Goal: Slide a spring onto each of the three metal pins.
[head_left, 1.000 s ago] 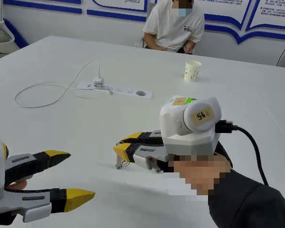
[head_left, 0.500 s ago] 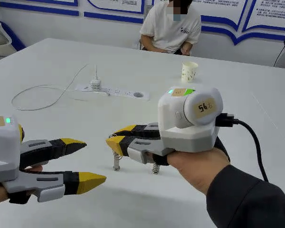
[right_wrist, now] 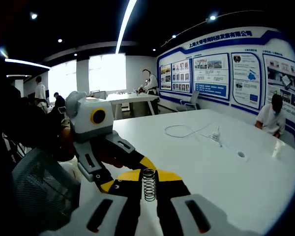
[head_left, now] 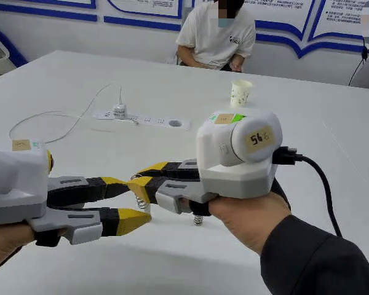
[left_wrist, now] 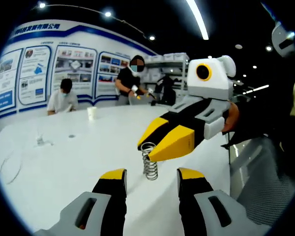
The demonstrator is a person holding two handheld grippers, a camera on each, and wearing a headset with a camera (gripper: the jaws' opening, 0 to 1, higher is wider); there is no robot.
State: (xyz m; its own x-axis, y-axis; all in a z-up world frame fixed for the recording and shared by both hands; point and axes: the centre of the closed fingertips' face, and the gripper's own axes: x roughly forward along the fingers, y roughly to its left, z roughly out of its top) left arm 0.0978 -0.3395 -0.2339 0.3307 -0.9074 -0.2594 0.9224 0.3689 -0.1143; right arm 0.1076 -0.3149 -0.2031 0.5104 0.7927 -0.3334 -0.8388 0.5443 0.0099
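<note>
The small steel coil spring point(left_wrist: 148, 162) stands upright above the white tabletop point(head_left: 283, 92), its long axis vertical, so its coils stack straight up from the surface. The grey-bodied right gripper point(right_wrist: 148, 174), with black jaws and yellow tips, reaches in level with the table. Its jaws are drawn in close on the upper coils of the spring, which sits lengthwise in the narrow gap between them in the right gripper view. The matching left gripper point(left_wrist: 151, 174) faces it tip to tip from the opposite side. Its jaws are spread wide and hold nothing. In the left gripper view the spring lies just ahead, centred on the gap between the two yellow tips. In the head view the lower tip sits just beside the spring's foot. The right gripper is thus the one in contact, and the left is near but apart. Whether a metal pin runs inside the coils cannot be made out. A second coil spring point(head_left: 198, 219) stands on the table beneath the right gripper's body. Judged from this layout, the coming move turns on the vertical axis: travel along the pin would have to run straight down, while the open left jaws are placed to close across the lower coils from the side.
</note>
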